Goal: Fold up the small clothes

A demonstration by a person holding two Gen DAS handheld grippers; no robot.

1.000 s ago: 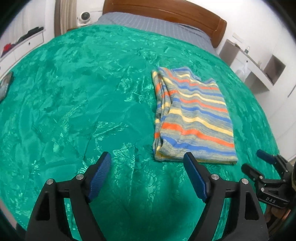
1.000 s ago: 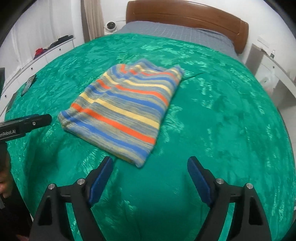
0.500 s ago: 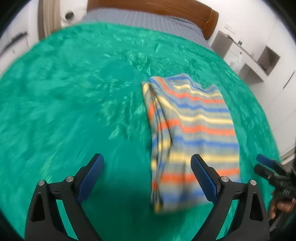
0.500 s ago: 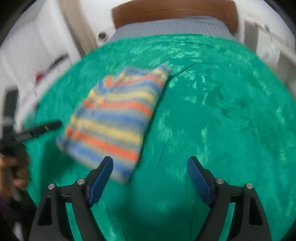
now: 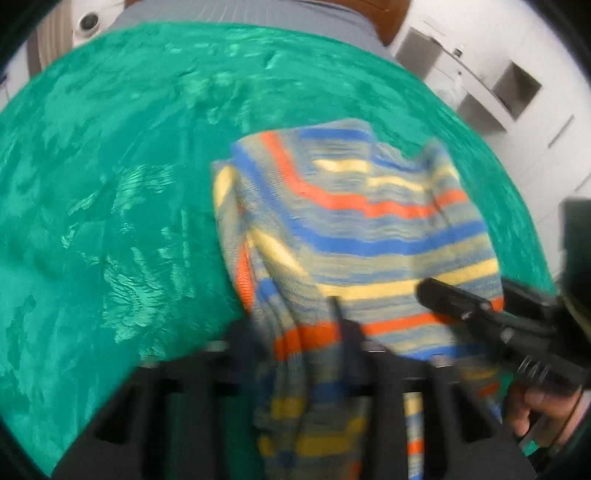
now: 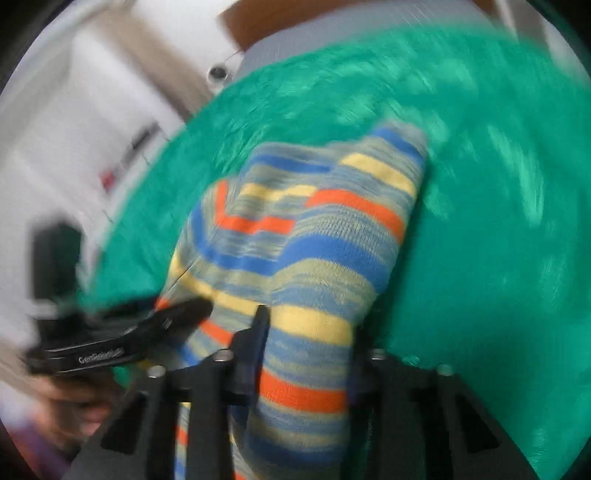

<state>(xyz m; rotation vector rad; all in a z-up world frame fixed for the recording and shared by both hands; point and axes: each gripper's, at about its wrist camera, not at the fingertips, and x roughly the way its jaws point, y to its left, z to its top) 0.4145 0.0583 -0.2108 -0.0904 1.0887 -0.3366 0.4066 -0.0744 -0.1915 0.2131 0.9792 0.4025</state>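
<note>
Striped knit garment (image 5: 354, 229) folded, on green bedspread (image 5: 110, 184), right of bed centre. Near edge bunched up betw. both grippers. Left gripper (image 5: 299, 347): fingers closing, near-left corner of cloth betw. them. Right gripper (image 6: 306, 347): fingers closing, near-right corner betw. them. Frames blurred.

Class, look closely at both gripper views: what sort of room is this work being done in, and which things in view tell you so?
Most likely a bedroom. The striped knit garment lies on a bed with a green bedspread, a wooden headboard stands behind it, and white built-in shelving lines the wall.
</note>
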